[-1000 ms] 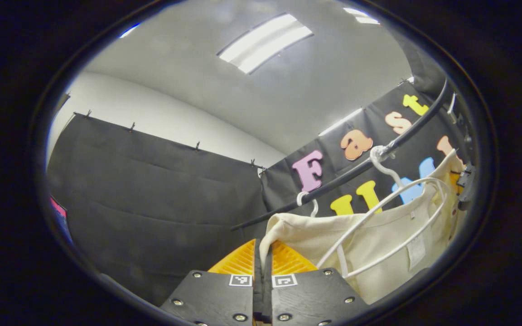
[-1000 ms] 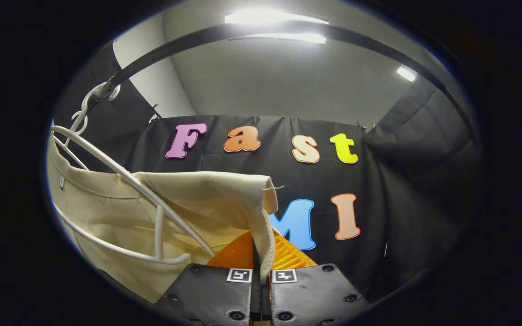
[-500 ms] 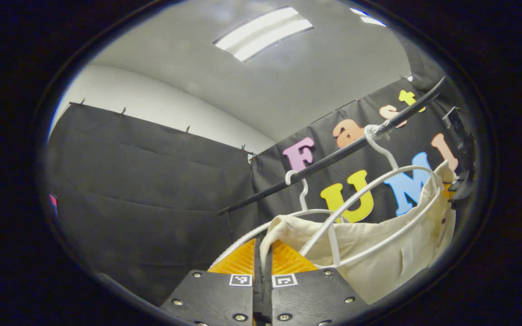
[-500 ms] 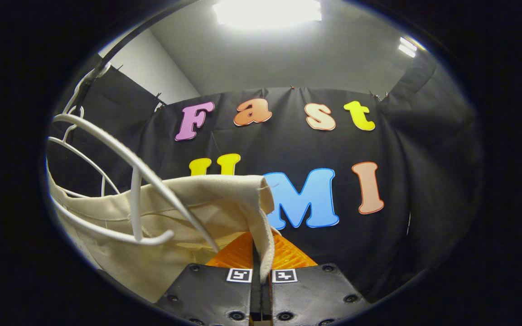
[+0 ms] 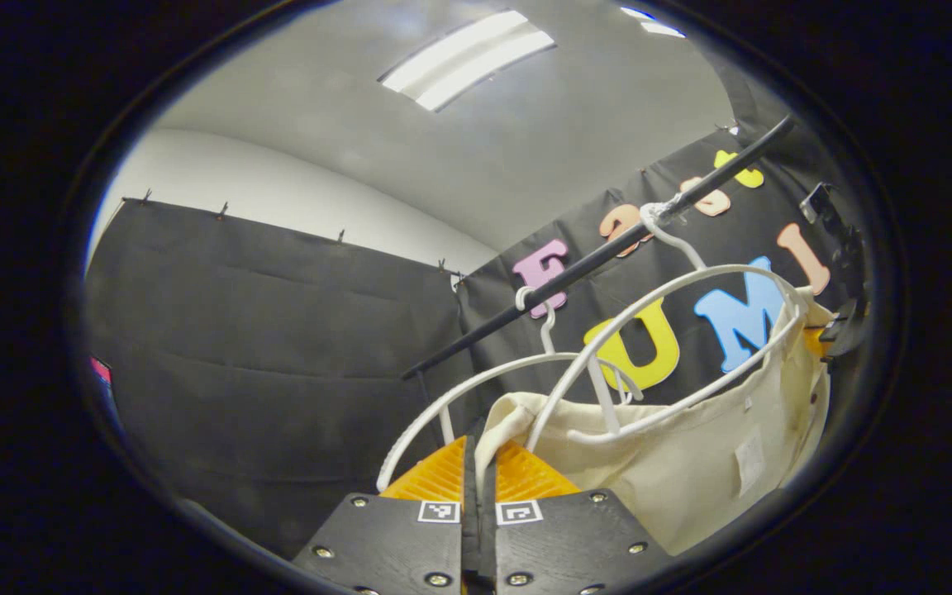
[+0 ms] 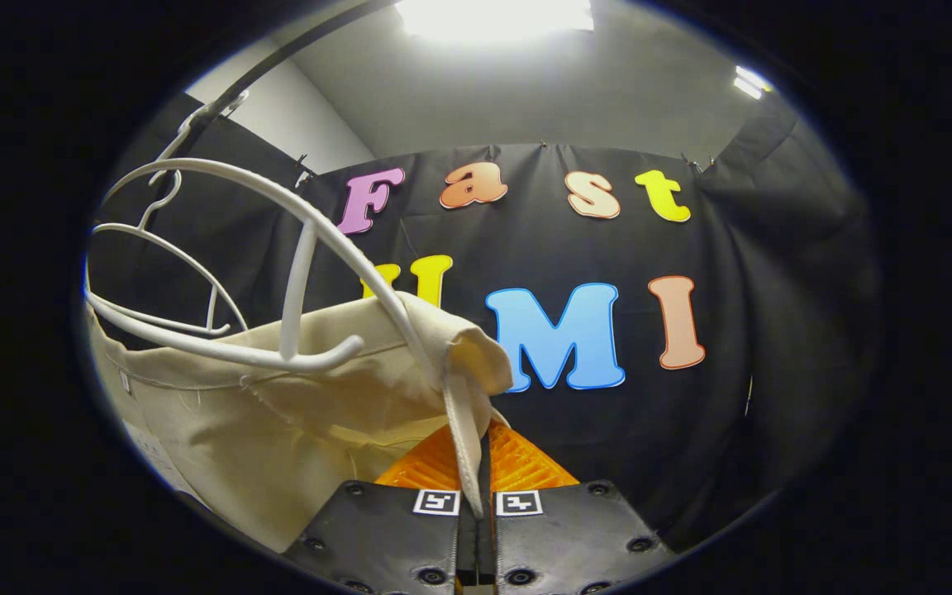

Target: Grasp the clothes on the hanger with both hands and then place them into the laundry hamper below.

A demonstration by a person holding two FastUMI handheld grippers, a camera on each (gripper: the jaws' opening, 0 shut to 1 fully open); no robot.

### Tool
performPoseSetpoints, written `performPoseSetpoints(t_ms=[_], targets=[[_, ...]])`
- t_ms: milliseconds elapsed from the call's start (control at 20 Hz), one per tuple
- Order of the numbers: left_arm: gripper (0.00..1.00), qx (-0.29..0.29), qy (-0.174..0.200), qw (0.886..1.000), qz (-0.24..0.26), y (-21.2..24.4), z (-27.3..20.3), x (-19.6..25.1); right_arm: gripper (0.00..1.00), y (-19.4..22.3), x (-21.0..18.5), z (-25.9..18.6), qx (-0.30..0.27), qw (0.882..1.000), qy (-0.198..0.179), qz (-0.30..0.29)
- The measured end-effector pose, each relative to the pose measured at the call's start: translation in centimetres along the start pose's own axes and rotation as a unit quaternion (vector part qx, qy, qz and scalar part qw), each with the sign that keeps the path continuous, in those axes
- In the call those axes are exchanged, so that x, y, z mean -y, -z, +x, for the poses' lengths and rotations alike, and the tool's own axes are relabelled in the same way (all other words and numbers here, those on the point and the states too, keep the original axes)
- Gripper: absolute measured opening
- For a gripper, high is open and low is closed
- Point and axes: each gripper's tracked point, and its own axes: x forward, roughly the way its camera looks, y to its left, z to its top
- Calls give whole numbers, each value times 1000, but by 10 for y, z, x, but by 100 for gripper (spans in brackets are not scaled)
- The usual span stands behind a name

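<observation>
Each gripper, left gripper and right gripper, pinches one end of the cream garment, whose long axis spans between them, while the white hanger rises toward 11 o'clock in the right gripper view.

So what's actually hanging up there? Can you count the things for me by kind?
White hangers: 2, the nearer hanger and the farther hanger
Cream garments: 1, the garment, pinched at each end by the left gripper and the right gripper
Black rails: 1, the rail that both hanger hooks hang on
Total: 4
</observation>
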Motion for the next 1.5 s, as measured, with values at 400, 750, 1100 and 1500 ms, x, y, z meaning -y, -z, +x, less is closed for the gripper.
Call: performPoseSetpoints(t_ms=[400, 750, 1100, 1500], targets=[[2, -26, 34, 999, -21, 25, -22, 0, 2, 21, 0, -9, -36, 999, 25, -10], [1, -37, 67, 997, -18, 37, -31, 21, 2, 71, 4, -12, -89, 995, 45, -3], [1, -40, 97, 994, -14, 44, -49, 21, 2, 86, -18, -52, -97, 995, 25, 3], [1, -17, 142, 988, -57, 15, -65, 36, 2, 41, -71, -129, -63, 997, -45, 28]])
